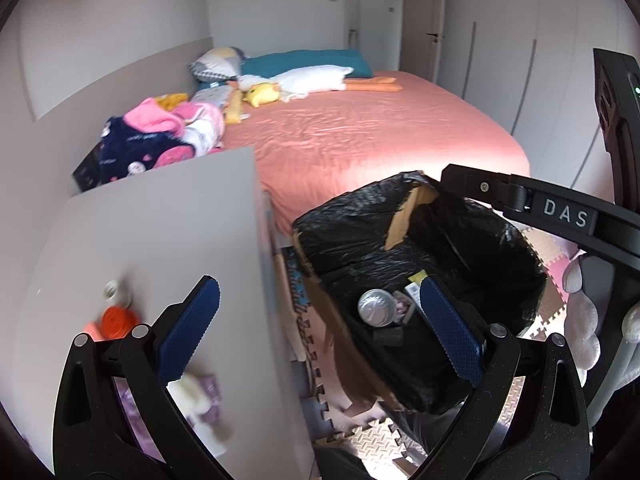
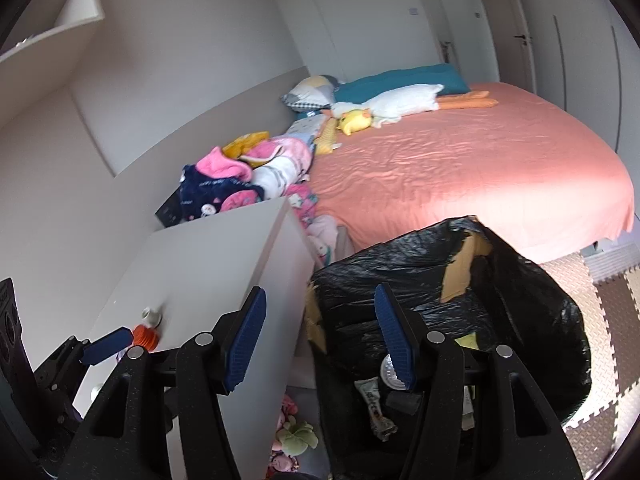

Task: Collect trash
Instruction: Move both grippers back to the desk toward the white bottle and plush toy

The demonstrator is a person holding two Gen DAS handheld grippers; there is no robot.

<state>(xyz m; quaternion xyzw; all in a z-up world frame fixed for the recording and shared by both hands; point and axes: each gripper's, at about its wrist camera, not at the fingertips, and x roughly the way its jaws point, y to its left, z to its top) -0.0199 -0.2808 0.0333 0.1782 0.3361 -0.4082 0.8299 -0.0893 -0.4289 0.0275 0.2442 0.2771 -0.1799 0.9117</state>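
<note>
While both grippers hang over the gap between the cabinet and the bin, neither one has anything in it. The left gripper (image 1: 320, 322) has its blue pads spread wide apart, one over the cabinet top, the other over the bin. The right gripper (image 2: 320, 336) sits about half open, nothing between the pads either.

Right under them is the trash bin (image 1: 520, 248), a cardboard box lined with a torn black bag, standing on foam floor mats (image 2: 608, 300) just beside the cabinet. At the bottom there's already trash: a silver can (image 1: 375, 307), a small black block (image 1: 387, 336) touching it, and a crumpled wrapper (image 2: 374, 404).

On the white cabinet (image 1: 160, 240), near its front left corner, there's an orange cap-like thing (image 1: 117, 322) with a small white bottle (image 1: 112, 290) just behind it, plus some blurry purple and white stuff (image 1: 202, 396) closer in.

Behind the cabinet's far edge is a pile of clothes (image 2: 248, 180), then the bed (image 2: 460, 168) with its salmon sheet, and plush toys (image 2: 384, 110) and pillows (image 2: 400, 80) at its far end.
</note>
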